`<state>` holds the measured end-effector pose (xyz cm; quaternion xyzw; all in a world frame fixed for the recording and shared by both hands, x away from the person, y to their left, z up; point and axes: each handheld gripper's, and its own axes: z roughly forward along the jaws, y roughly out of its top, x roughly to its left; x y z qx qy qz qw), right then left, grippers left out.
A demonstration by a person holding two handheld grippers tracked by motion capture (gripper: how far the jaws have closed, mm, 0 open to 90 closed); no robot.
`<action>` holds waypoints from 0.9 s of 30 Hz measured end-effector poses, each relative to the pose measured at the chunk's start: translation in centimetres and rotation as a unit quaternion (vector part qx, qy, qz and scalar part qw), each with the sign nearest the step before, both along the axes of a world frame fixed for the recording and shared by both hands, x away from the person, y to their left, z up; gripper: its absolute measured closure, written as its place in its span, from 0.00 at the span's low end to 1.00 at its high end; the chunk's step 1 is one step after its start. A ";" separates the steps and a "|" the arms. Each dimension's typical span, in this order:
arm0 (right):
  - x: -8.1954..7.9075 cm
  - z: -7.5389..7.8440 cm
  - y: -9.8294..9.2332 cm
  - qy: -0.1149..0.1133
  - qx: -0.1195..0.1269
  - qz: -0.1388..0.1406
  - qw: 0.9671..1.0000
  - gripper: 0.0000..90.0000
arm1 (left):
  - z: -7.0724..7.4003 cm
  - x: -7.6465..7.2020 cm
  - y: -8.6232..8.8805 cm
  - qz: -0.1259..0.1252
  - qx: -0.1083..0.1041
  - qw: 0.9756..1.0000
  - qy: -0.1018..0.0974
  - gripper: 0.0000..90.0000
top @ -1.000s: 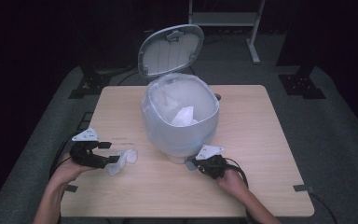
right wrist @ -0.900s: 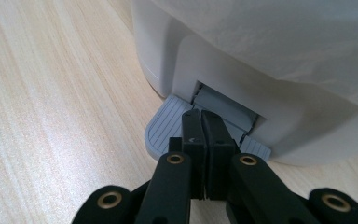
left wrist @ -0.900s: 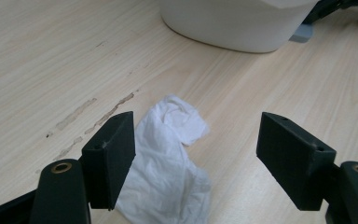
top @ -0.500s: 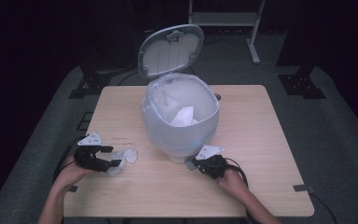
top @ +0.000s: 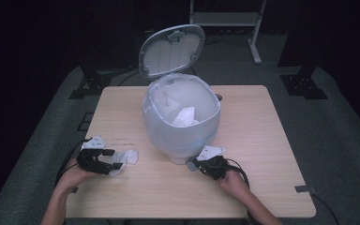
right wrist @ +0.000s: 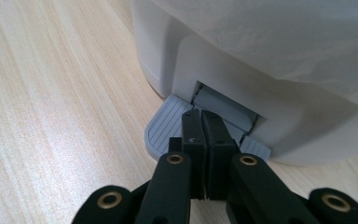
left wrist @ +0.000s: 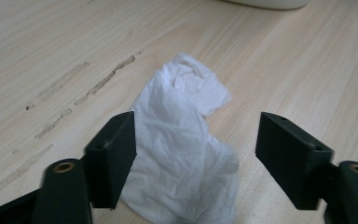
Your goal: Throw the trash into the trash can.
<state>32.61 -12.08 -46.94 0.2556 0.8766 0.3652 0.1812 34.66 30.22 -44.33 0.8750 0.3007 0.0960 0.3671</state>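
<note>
A crumpled white tissue (left wrist: 182,154) lies on the wooden table (top: 262,140), near its left front, also seen from the high view (top: 127,156). My left gripper (left wrist: 198,135) is low over it with a jaw on each side. The jaws have just been closing and still stand apart; the right jaw is clear of the paper. From above, the left gripper (top: 114,165) sits at the tissue's near edge. My right gripper (right wrist: 201,126) is shut, its tips resting on the grey ribbed pedal (right wrist: 161,130) of a white bin (top: 180,122). The bin's lid (top: 171,49) stands up.
The bin is lined with a translucent bag, and another white tissue (top: 185,117) lies inside. Its base (right wrist: 223,70) rises right in front of the right gripper (top: 193,164). Dark floor surrounds the table, and a metal stand (top: 225,18) is at the back.
My left gripper has sunk toward the table and now straddles the tissue, with its jaws a little narrower. The right gripper has stayed on the pedal.
</note>
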 end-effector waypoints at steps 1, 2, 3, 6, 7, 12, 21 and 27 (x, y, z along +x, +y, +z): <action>0.0 0.0 0.0 0.000 0.000 0.000 1.000 0.98 | -0.1 0.0 0.0 -0.001 0.002 1.000 0.001 0.37; 0.0 0.0 0.0 0.000 0.000 0.000 1.000 0.98 | -0.3 0.1 0.0 0.001 0.001 1.000 0.003 0.37; 0.0 0.0 0.0 0.000 0.000 0.000 1.000 0.98 | -0.5 0.1 0.0 -0.001 0.001 1.000 0.004 0.37; 0.0 0.0 0.0 0.000 0.002 0.000 1.000 0.98 | -1.0 0.1 -0.1 -0.011 0.008 1.000 0.008 0.42; 0.0 0.0 0.0 0.000 0.001 0.000 1.000 0.98 | -1.0 0.1 -0.1 -0.011 0.008 1.000 0.008 0.44; 0.0 0.0 0.0 0.000 0.001 0.000 1.000 0.98 | -1.7 -0.1 -0.4 -0.023 0.024 0.999 0.006 0.52; 0.0 0.0 0.0 -0.002 0.000 0.000 1.000 0.98 | -2.3 -0.1 0.0 -0.012 0.017 1.000 -0.001 0.64; 0.0 0.0 0.0 -0.002 0.000 0.000 1.000 0.98 | -2.4 -0.3 0.0 0.011 0.024 1.000 -0.016 0.79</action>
